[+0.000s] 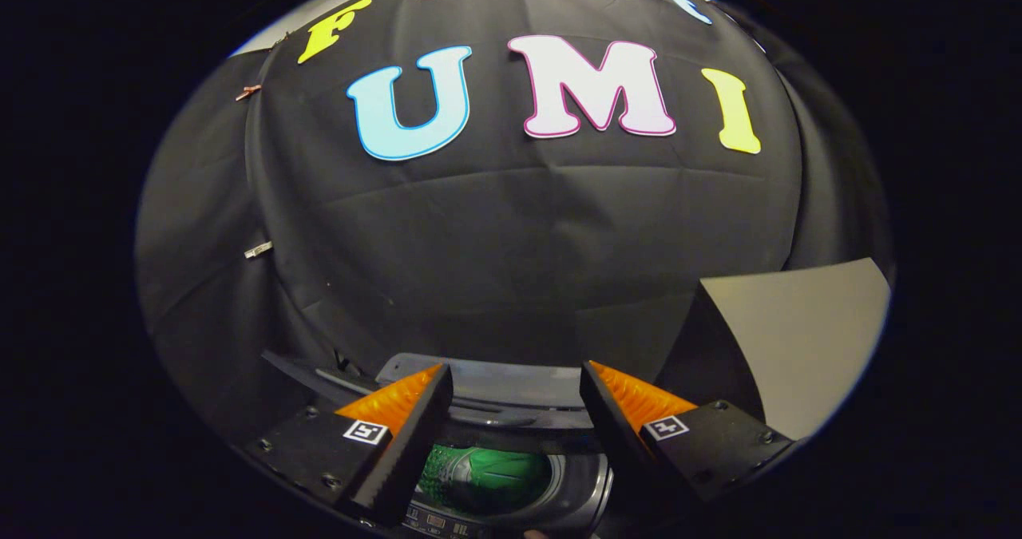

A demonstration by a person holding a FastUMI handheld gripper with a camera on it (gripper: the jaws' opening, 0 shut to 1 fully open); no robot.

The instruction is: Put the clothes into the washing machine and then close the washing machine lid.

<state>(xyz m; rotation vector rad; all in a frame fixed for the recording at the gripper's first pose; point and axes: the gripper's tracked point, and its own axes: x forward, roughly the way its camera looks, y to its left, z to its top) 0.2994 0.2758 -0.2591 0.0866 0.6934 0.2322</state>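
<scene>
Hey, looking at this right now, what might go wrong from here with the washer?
1. The gripper hangs open above the washing machine; its lid looks raised behind the fingers, so reaching for it could slip.
2. Green clothes lie in the drum; any fabric over the rim might catch when the lid closes.

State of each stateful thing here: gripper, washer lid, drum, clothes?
gripper: open, fingers apart above the washer, holding nothing
washing machine lid: raised, not closed
washing machine drum: open at the top
green garment: lying inside the drum
</scene>
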